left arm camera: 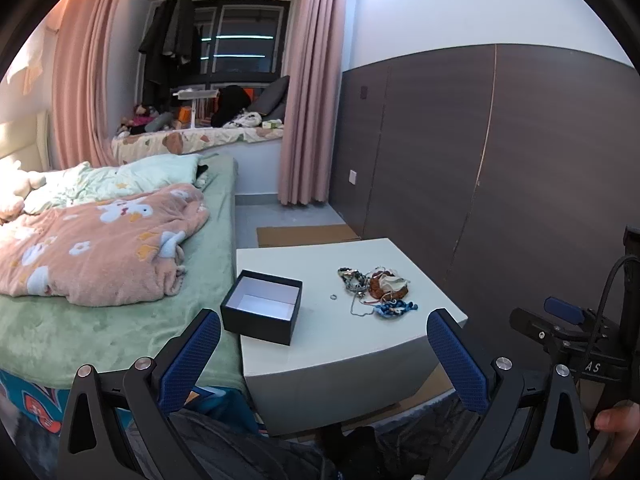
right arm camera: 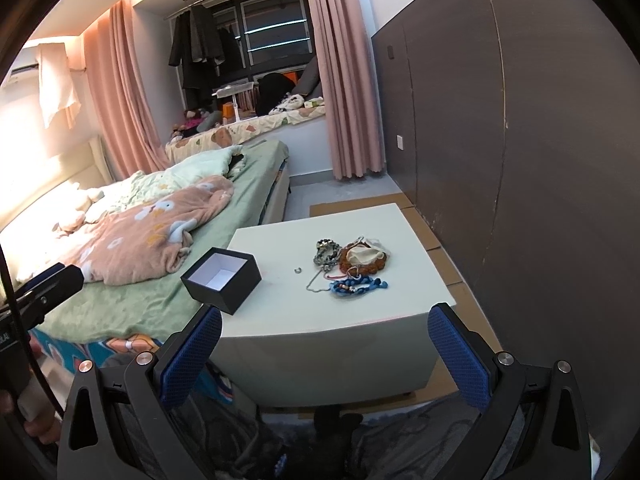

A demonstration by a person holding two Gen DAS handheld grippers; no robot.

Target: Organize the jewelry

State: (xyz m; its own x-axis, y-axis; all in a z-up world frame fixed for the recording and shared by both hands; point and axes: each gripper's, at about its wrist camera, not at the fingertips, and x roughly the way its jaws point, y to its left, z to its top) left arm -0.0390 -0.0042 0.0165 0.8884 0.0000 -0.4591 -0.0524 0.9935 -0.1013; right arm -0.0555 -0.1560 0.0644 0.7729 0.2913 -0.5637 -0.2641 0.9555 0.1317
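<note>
A black open box [left arm camera: 262, 306] with a white inside stands at the left front of a white low table [left arm camera: 360, 344]; it also shows in the right wrist view [right arm camera: 222, 280]. A tangled pile of jewelry [left arm camera: 376, 288] lies to its right: beaded bracelets, a brown bead string, a blue braided piece [right arm camera: 358, 286], a thin chain. A small silver ring [left arm camera: 333, 297] lies alone between box and pile, also in the right wrist view [right arm camera: 297, 270]. My left gripper [left arm camera: 324, 360] is open and empty, in front of the table. My right gripper [right arm camera: 324, 360] is open and empty, also short of the table.
A bed [left arm camera: 120, 280] with a green sheet and a pink blanket touches the table's left side. A dark panelled wall [left arm camera: 500, 160] runs along the right. Cardboard sheets [right arm camera: 444, 248] lie on the floor around the table. Pink curtains and a window seat stand behind.
</note>
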